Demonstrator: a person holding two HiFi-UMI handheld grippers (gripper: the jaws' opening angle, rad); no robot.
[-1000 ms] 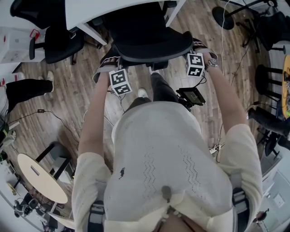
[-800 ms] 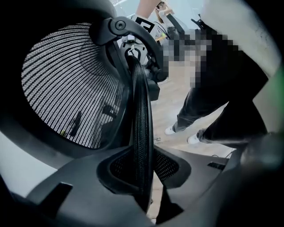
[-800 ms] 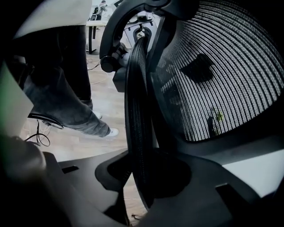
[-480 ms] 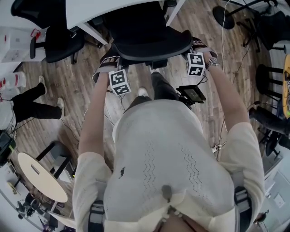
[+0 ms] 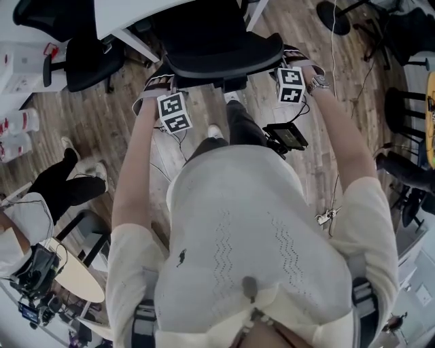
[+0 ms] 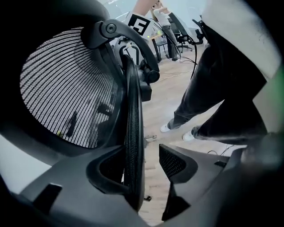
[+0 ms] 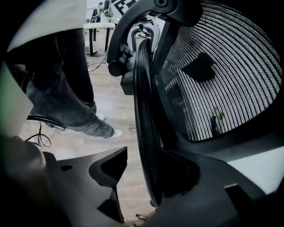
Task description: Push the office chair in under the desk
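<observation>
The black mesh office chair (image 5: 217, 47) stands with its seat under the white desk (image 5: 129, 17). My left gripper (image 5: 163, 88) is at the left edge of the backrest and my right gripper (image 5: 291, 62) at its right edge. In the left gripper view the backrest rim (image 6: 133, 133) runs between the jaws of the left gripper (image 6: 144, 162), close to the left jaw and clear of the right one. In the right gripper view the rim (image 7: 144, 111) lies by the right jaw of the right gripper (image 7: 144, 170), with a gap to the left jaw. Both pairs of jaws have just been opening.
Another black chair (image 5: 81, 61) stands left of the desk. A bystander (image 5: 61, 190) crouches at the left near a round table (image 5: 75, 279). Cables and a small black device (image 5: 285, 136) lie on the wood floor. More chairs (image 5: 408, 122) crowd the right side.
The chair and both grippers have shifted a little toward the desk. The bystander at the left has walked down toward the round table.
</observation>
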